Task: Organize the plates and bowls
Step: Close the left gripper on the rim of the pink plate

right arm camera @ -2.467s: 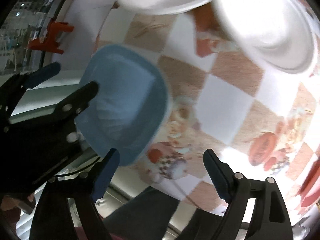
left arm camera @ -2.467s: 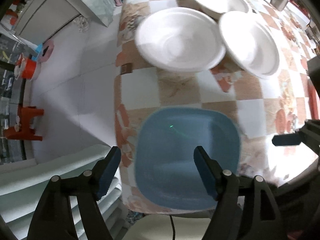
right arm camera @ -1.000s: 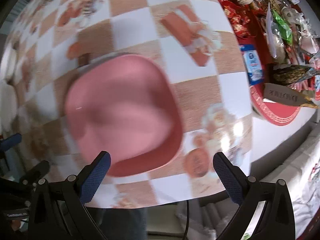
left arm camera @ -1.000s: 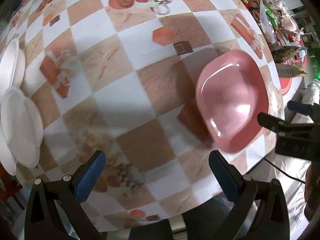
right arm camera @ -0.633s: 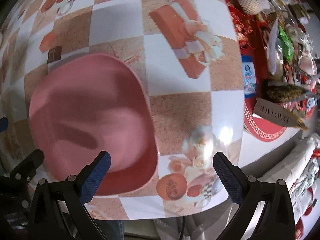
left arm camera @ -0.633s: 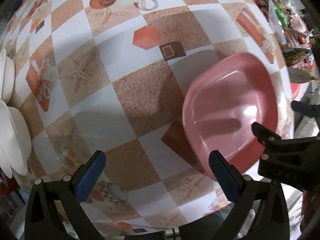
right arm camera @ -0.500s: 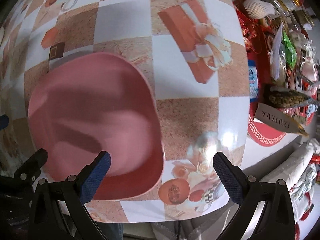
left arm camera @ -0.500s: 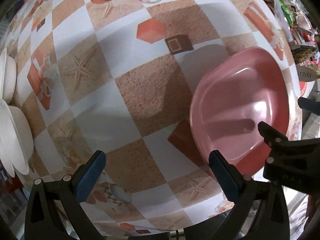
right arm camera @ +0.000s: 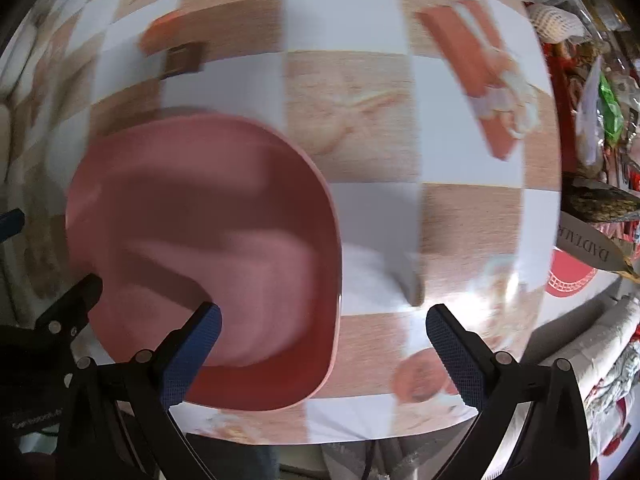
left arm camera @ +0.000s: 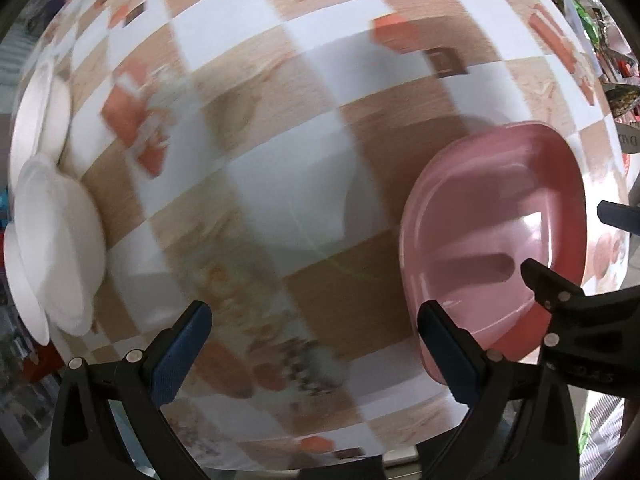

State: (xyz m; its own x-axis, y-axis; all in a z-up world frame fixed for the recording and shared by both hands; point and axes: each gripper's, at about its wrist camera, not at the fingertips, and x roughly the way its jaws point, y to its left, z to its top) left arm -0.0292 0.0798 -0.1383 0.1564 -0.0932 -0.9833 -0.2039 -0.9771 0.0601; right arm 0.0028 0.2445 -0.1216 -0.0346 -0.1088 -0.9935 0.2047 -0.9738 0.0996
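Pink bowl [right arm camera: 200,240] sat at the surface's [right arm camera: 348,92] near edge. Your right claw [right arm camera: 320,318] and left claw [left arm camera: 310,312] were both spread wide, gripping nothing. Risk: one right finger [right arm camera: 192,348] over the basin could nudge the bowl off that edge; frames were blurred.

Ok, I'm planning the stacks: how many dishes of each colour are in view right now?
Pink dish: 1
White dishes: 3, overlapping at the blurred left edge
Total: 4
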